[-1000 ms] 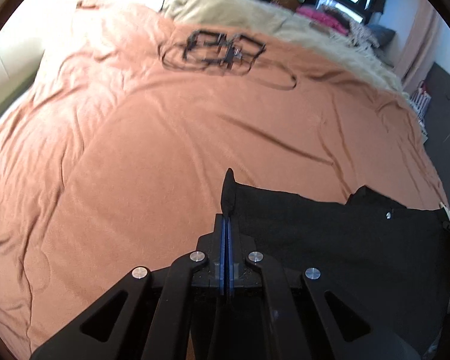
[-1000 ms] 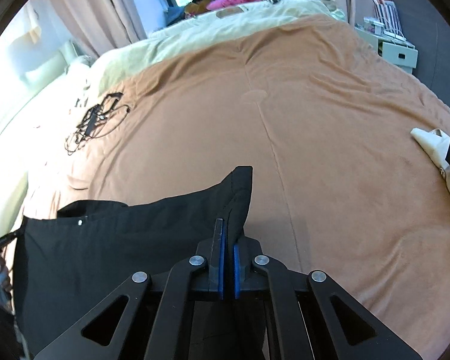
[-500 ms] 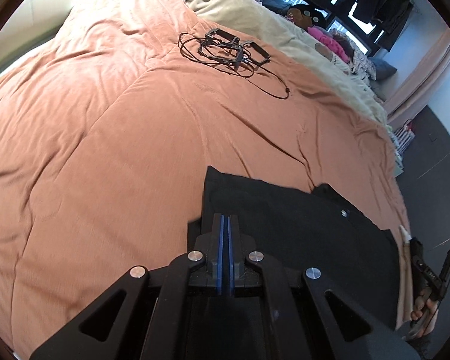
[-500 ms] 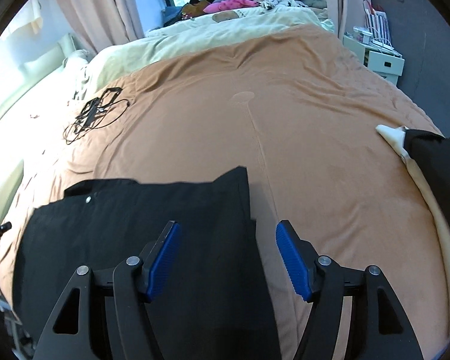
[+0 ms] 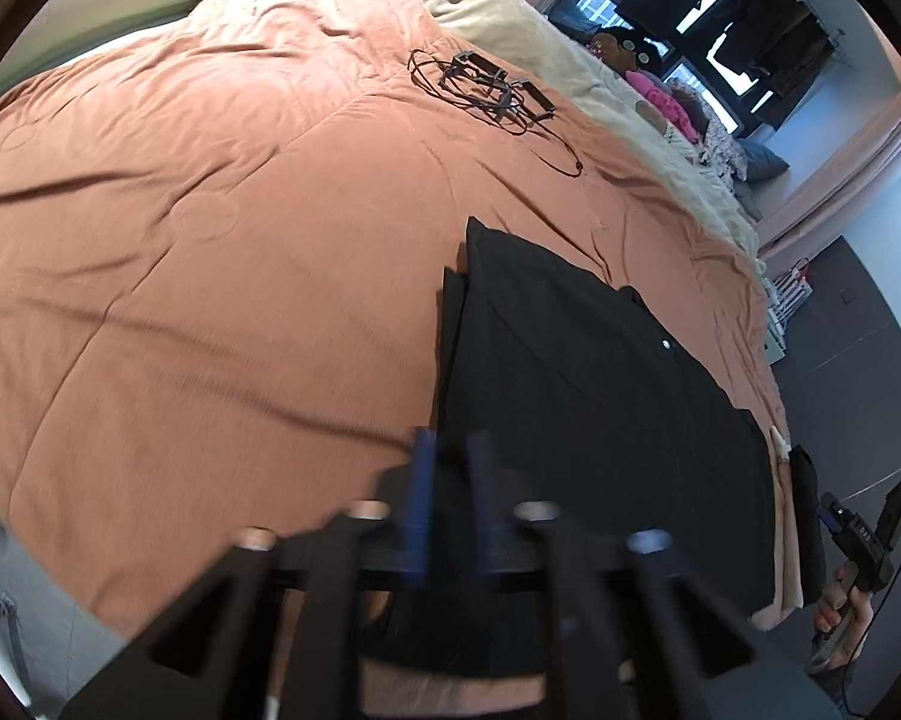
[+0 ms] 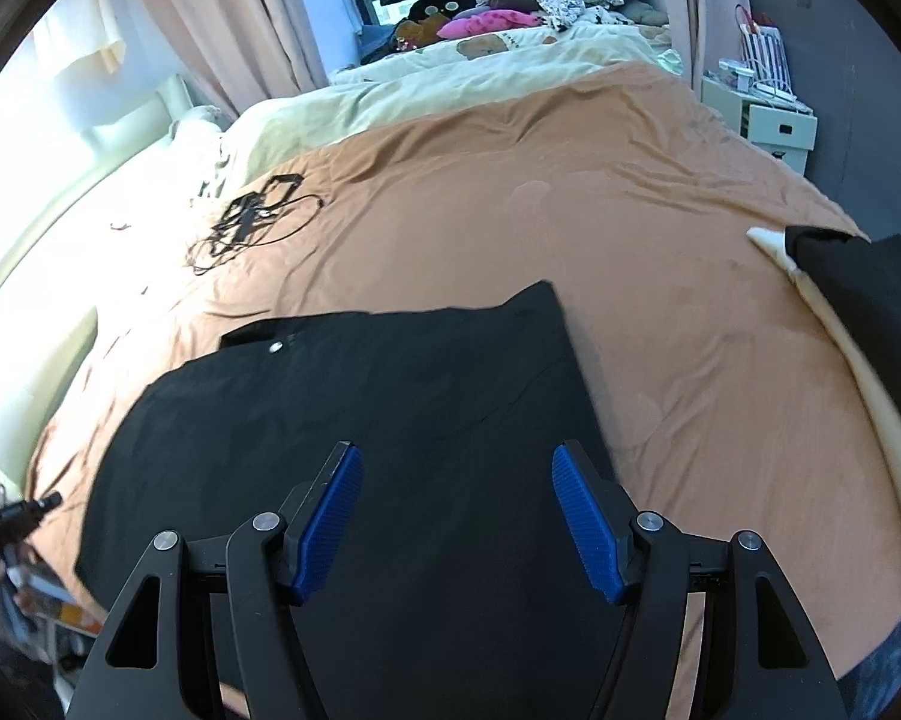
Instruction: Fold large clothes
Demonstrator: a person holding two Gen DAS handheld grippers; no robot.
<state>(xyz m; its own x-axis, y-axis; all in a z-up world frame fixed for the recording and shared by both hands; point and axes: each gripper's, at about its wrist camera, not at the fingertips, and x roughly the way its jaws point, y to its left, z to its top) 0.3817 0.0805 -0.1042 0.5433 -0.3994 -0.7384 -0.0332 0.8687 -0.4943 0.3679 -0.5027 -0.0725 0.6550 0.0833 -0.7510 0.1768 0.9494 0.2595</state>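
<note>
A large black garment (image 5: 600, 396) (image 6: 390, 408) lies folded flat on the orange bed cover (image 5: 210, 240) (image 6: 660, 228), a small white button showing near its collar. My left gripper (image 5: 449, 468) is blurred above the garment's left edge. Its jaws are opening, with a narrow gap between the blue pads, which press on no cloth. My right gripper (image 6: 456, 492) hovers open over the garment's near part with nothing between its pads. The right gripper, held in a hand (image 5: 840, 606), also shows at the left wrist view's right edge.
A tangle of black cables (image 5: 486, 90) (image 6: 252, 222) lies on the far side of the bed. A cream blanket (image 6: 450, 90) and toys sit beyond it. A second dark folded piece (image 6: 858, 282) on cream cloth lies at the bed's right edge. White drawers (image 6: 774, 126) stand behind.
Both grippers let go of the garment's folded edge and drew back toward me; the right opened first, the left only just now. The folded layer now lies flat.
</note>
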